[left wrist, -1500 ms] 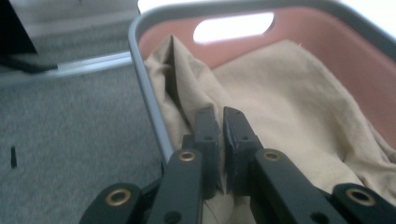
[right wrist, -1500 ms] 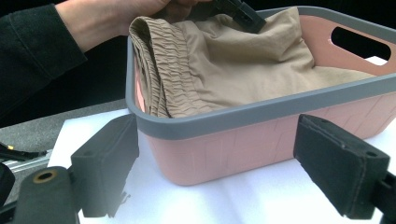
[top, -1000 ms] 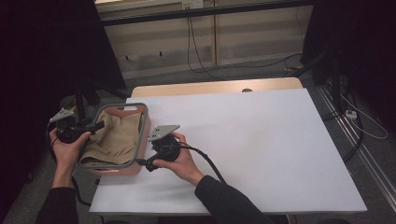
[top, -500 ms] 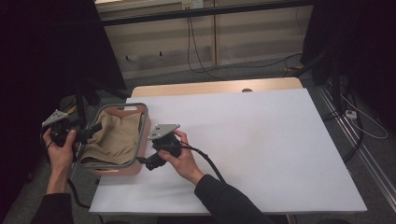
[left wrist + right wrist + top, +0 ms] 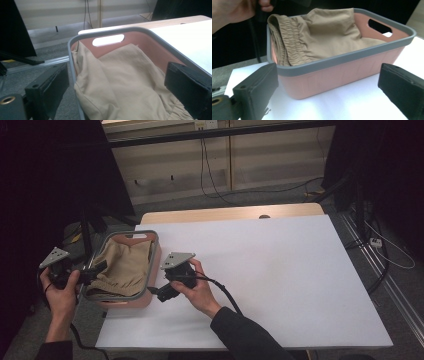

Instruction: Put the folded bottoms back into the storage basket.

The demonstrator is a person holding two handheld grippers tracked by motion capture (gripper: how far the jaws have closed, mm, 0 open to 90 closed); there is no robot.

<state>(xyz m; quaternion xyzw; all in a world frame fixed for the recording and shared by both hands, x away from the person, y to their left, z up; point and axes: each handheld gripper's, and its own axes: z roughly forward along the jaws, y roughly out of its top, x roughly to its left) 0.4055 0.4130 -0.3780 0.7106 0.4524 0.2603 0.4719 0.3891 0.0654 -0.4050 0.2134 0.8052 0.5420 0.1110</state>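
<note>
Right gripper view: my tan cloth (image 5: 322,32) lies crumpled in the pink basket (image 5: 342,72), elastic hem bunched at one end; both my grippers gape wide, holding nothing.

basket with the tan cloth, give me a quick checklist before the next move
1. Cloth inside the basket: ok, though an elastic edge bunches over one end's rim.
2. Left gripper free of the cloth: ok, its jaws have just been opening and nothing is between the pads.
3. Right gripper open: ok, it sits beside the basket wall, holding nothing.
4. Basket fully on the table: cannot tell, it stands at the left edge.
5. Basket upright: ok.
</note>
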